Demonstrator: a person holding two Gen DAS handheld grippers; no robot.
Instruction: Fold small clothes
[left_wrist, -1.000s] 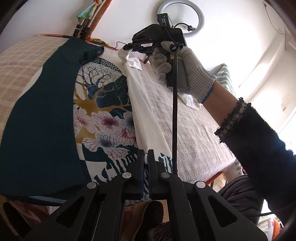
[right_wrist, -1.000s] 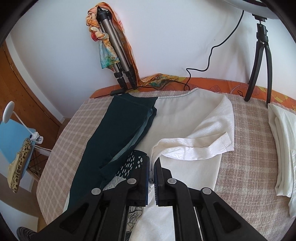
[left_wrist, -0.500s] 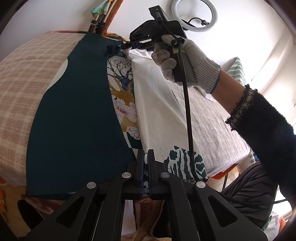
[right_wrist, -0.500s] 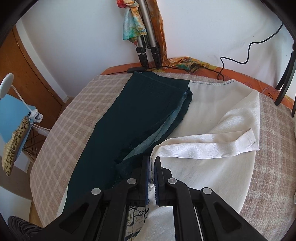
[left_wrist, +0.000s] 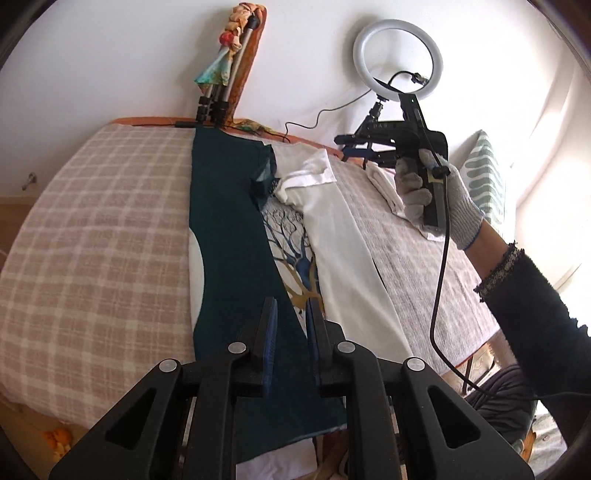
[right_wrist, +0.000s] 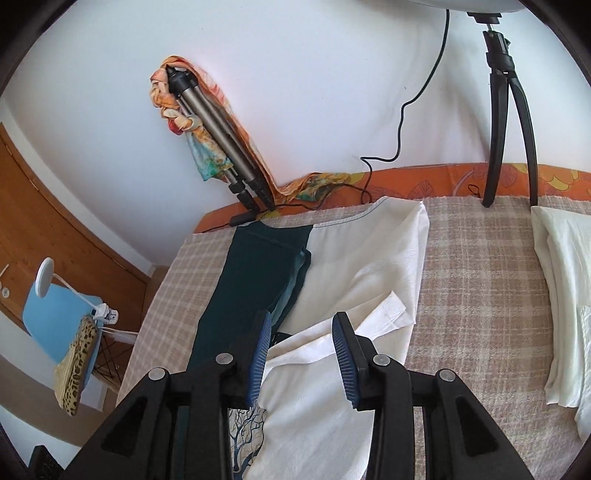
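Observation:
A garment lies lengthwise on the checked bed cover (left_wrist: 92, 258). Its dark teal side (left_wrist: 229, 240) is folded over toward the middle and its white side (left_wrist: 343, 251) over the other edge. A strip of tree print (left_wrist: 291, 236) shows between them. My left gripper (left_wrist: 290, 314) is open just above the teal edge near the hem, holding nothing. My right gripper (right_wrist: 301, 332) is open and empty above the white sleeve (right_wrist: 373, 314). In the left wrist view the right gripper (left_wrist: 351, 149) is raised above the far end, held by a gloved hand.
A folded white cloth pile (right_wrist: 565, 295) lies on the bed at the right. A tripod with a scarf (right_wrist: 207, 147) leans on the wall behind. A ring light (left_wrist: 397, 59) on black legs (right_wrist: 506, 140) stands at the back. A blue chair (right_wrist: 55, 317) stands left of the bed.
Both grippers were shut on the garment's edges and have opened, letting the fabric go. The teal side now lies folded over the print. Both grippers have lifted back.

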